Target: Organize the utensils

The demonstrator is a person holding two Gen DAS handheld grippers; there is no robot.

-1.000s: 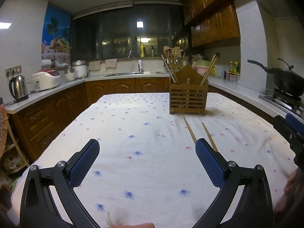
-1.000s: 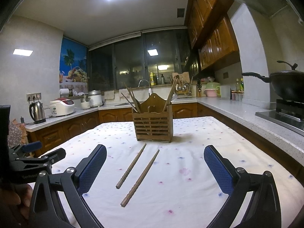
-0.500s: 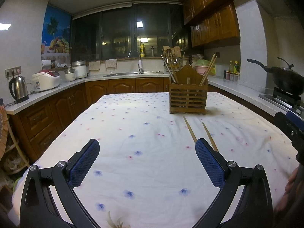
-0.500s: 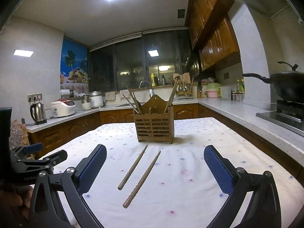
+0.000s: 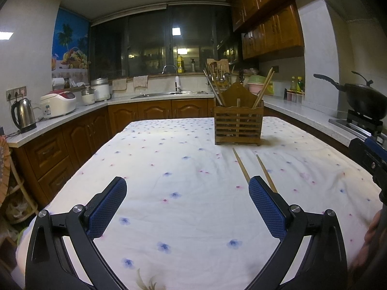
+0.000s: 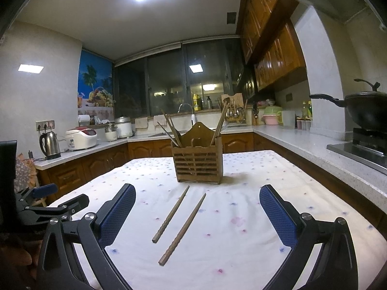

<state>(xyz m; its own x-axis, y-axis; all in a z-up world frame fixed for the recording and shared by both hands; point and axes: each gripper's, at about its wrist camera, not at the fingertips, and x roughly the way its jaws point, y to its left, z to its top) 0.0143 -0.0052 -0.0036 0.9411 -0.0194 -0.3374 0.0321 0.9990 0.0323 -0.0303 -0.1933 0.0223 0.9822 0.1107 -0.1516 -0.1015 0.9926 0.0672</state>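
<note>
Chopsticks (image 6: 180,220) btwn right claw (image 6: 197,215) fingers.

The right claw (image 6: 197,215) is held wide apart above the cloth-covered surface (image 6: 278,193), nothing between its blue pads (image 6: 117,215). Two wooden chopsticks (image 6: 177,217) are seen lying loose on the cloth between the pads, side by side and slightly apart, their tips directed toward a slatted wooden utensil holder (image 6: 197,163). Further chopsticks are stood tilted in that holder. The left claw (image 6: 48,200) is visible at the left edge.
</note>
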